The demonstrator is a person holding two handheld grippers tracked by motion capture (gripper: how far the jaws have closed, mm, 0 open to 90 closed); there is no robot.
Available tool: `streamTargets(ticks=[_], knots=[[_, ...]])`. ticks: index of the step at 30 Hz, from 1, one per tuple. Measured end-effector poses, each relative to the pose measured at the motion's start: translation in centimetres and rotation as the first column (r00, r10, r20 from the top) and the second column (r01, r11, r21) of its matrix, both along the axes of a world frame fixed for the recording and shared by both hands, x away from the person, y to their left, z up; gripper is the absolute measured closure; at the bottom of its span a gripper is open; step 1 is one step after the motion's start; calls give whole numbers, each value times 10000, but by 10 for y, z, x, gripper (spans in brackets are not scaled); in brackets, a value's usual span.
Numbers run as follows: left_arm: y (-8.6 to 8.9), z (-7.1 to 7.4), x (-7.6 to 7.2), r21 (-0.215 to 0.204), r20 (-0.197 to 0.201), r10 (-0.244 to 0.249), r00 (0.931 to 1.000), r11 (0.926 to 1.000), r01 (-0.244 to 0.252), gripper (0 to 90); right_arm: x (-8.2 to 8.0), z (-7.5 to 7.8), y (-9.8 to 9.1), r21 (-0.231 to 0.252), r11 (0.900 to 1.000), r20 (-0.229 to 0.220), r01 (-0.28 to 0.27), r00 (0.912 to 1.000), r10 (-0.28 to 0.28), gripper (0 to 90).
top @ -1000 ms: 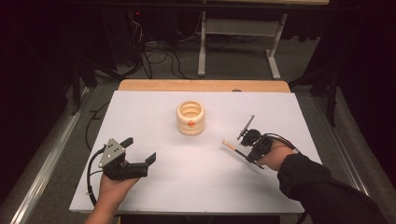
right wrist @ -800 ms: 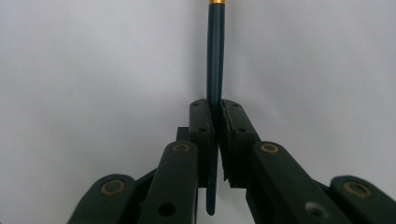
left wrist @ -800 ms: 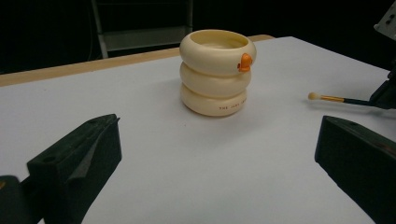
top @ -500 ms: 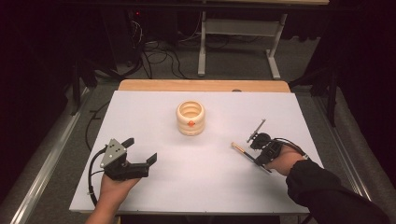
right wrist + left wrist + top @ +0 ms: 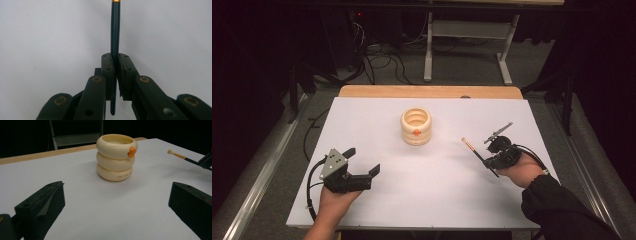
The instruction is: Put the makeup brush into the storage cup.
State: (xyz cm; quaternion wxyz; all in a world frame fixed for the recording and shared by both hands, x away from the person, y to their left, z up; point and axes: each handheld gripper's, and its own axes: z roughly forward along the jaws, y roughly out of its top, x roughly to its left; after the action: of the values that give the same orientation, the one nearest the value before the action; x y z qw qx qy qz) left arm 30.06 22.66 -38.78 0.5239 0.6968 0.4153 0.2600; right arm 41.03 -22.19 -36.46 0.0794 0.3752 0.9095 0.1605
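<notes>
Brush (image 5: 475, 151) already lifted, pinched in the right tongs (image 5: 492, 161) at right, above the tabletop (image 5: 437, 200). Left tongs (image 5: 362, 165) spread, idle near left. Placing it in the cup (image 5: 416, 126) remains, likely.

A line of small dark print is carried on the lowest ring of the cream holder (image 5: 116, 157); the lettering cannot be read.

We are seeing the white desk (image 5: 377, 210) glowing under overhead light while the surrounding room is sinking into darkness.
</notes>
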Motion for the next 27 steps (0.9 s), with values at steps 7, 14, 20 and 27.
streamTargets(ticks=[7, 14, 20, 27], knots=[[1, -1, 1, -67, -45, 49, 10000, 10000, -49, 12, -3, 0, -2, 723, 9968, 710, 349, 9967, -401, 865], [2, 1, -1, -140, 114, 121, 9999, 9998, -120, 13, -8, 3, -10, 1957, 9793, 1483, 518, 9856, -817, 865], [1, 2, -2, -89, 152, 145, 9998, 9999, -144, 13, -11, 1, -16, 2682, 9610, 2066, 676, 9703, -1259, 865], [2, 1, -1, -74, 145, 182, 9997, 9998, -181, 13, -16, -7, -14, 3179, 9459, 2689, 648, 9505, -1555, 865]])
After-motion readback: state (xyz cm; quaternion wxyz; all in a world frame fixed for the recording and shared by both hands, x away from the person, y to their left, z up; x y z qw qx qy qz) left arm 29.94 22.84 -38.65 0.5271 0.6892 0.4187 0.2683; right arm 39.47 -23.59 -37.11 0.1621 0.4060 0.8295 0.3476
